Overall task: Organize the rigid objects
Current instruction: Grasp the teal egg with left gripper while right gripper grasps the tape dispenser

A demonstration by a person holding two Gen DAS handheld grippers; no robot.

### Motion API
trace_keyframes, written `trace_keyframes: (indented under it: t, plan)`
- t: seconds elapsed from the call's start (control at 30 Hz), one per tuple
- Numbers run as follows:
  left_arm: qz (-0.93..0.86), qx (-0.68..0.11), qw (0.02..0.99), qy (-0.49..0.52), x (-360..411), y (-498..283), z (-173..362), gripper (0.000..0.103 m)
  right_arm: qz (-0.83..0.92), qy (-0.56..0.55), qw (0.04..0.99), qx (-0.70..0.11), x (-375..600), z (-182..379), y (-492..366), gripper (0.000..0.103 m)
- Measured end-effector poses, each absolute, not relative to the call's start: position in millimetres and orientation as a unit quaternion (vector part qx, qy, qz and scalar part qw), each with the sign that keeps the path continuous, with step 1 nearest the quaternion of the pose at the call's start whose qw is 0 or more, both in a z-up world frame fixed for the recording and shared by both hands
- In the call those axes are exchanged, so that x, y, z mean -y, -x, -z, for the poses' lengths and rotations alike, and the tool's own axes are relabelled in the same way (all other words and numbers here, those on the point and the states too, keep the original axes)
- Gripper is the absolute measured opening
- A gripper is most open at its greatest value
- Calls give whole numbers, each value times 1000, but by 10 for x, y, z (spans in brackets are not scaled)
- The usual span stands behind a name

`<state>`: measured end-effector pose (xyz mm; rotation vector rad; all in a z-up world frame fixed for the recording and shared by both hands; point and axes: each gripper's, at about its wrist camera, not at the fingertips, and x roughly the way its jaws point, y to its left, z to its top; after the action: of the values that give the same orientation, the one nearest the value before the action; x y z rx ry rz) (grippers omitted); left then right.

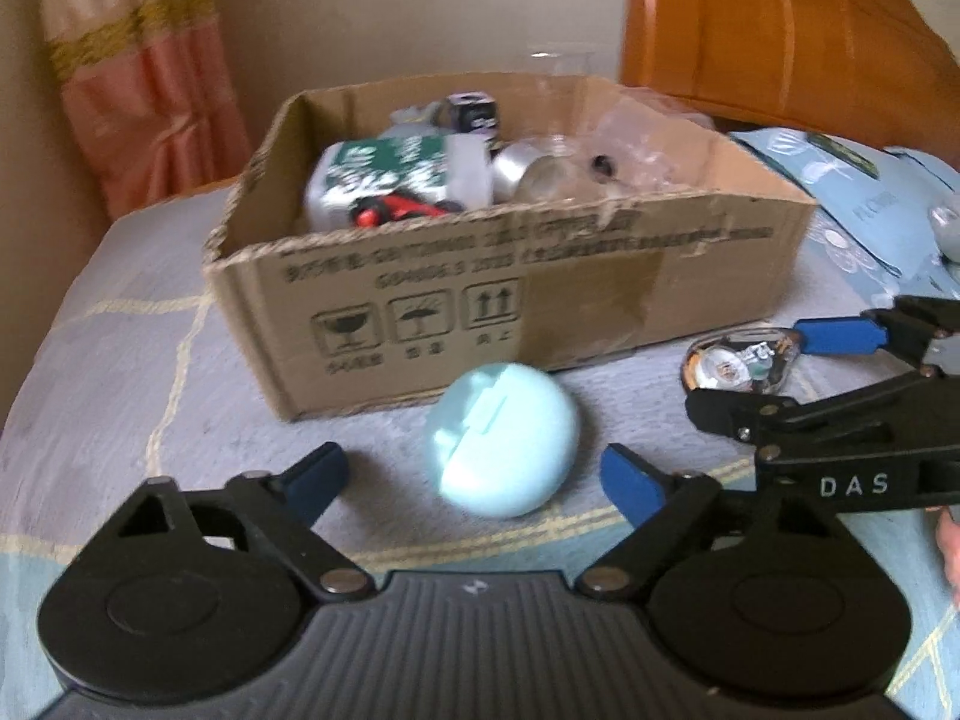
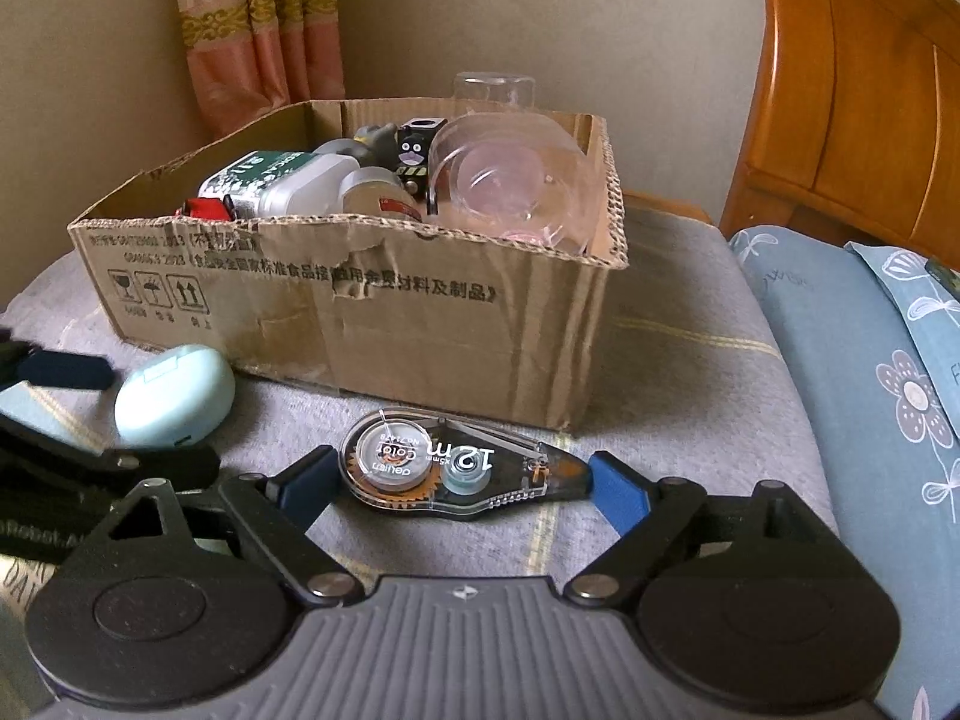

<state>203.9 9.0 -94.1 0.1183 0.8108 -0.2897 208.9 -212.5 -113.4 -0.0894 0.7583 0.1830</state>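
Note:
A pale blue rounded case (image 1: pixel 503 439) lies on the grey bedspread in front of a cardboard box (image 1: pixel 600 276). My left gripper (image 1: pixel 474 480) is open, with the case between its blue fingertips, apart from them. A clear correction tape dispenser (image 2: pixel 456 463) lies in front of the box (image 2: pixel 420 324). My right gripper (image 2: pixel 462 492) is open around it, its fingertips at both ends of the dispenser. In the left wrist view the right gripper (image 1: pixel 774 372) straddles the dispenser (image 1: pixel 738 363). The blue case (image 2: pixel 174 394) shows at the left in the right wrist view.
The box holds a green and white tin (image 2: pixel 270 183), a red item (image 1: pixel 396 210), a small black figure (image 2: pixel 414 159) and clear plastic containers (image 2: pixel 510 180). A blue floral pillow (image 2: pixel 870 372) and a wooden headboard (image 2: pixel 852 96) are to the right. A curtain (image 1: pixel 144 78) hangs behind.

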Motion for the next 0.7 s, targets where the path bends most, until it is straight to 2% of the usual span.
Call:
trace_keyframes:
  t: [0.27,0.37,0.43,0.47,0.7]
  plan:
    - [197,-374,901,-94,1,-2083,919,71,-97,46,920,-376,2209,1127,-2064,92]
    - [210,-377,897,-97,-6,-2135,916,68,-98,46,920,-378,2211,1128,-2079,93]
    - [215,-378,895,-100,-19,-2131,909,61,-97,47,919,-379,2208,1126,-2081,93]
    - [218,-379,894,-101,-27,-2139,900,55,-97,47,919,-379,2207,1126,-2084,93]
    - [224,-389,886,-117,-48,-2133,875,54,-101,63,916,-384,2177,1091,-2077,92]
